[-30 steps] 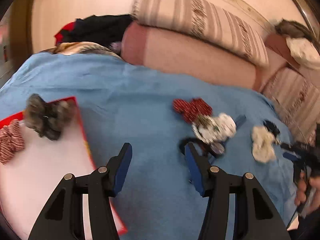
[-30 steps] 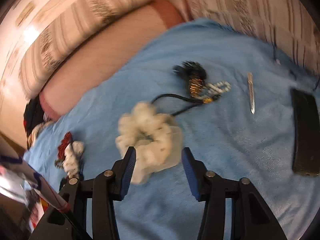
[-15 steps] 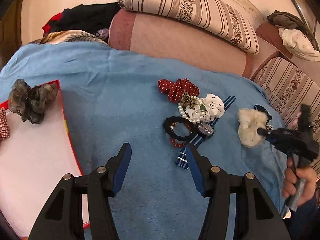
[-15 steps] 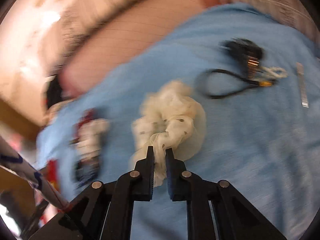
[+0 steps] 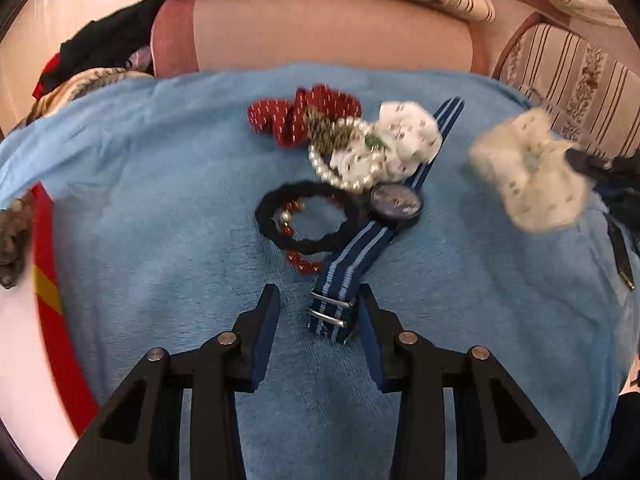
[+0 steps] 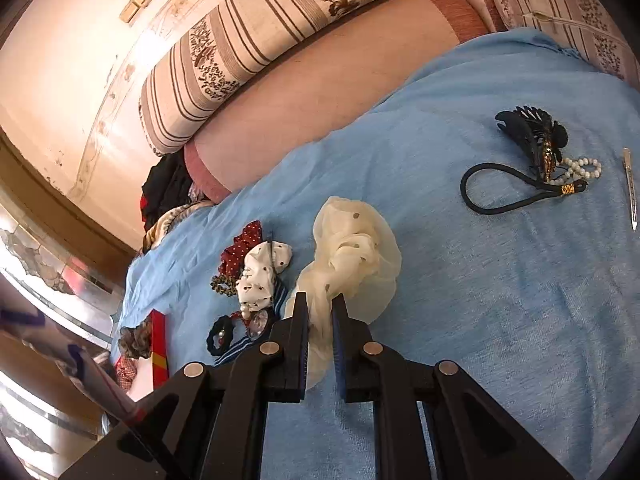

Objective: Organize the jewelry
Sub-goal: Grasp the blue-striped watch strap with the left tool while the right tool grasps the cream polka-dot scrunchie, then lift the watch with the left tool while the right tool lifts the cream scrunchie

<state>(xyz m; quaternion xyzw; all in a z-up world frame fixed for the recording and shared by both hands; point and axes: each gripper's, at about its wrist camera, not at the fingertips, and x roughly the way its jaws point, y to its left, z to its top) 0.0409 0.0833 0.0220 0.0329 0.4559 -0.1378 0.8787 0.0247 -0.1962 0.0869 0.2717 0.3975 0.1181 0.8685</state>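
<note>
My right gripper [image 6: 320, 304] is shut on a cream scrunchie [image 6: 352, 252] and holds it above the blue blanket; it also shows in the left wrist view [image 5: 528, 172]. My left gripper [image 5: 320, 300] is open, its jaws on either side of the buckle end of a blue striped watch strap [image 5: 340, 280]. Beyond it lie the watch face [image 5: 396, 202], a black hair tie [image 5: 304, 220], red beads [image 5: 304, 266], a pearl bracelet [image 5: 336, 172], a white dotted scrunchie [image 5: 404, 144] and a red dotted scrunchie [image 5: 296, 116].
A white tray with a red rim [image 5: 48, 280] lies at the left with a grey scrunchie [image 5: 12, 236] on it. A black claw clip [image 6: 532, 132], a dark cord loop [image 6: 504, 188], pearl beads [image 6: 580, 168] and a metal hair pin [image 6: 630, 188] lie at the right. Striped cushions [image 6: 260, 40] line the back.
My right gripper shut on the cream scrunchie and lifted it off the blanket. My left gripper moved forward to the watch strap, its jaws still open.
</note>
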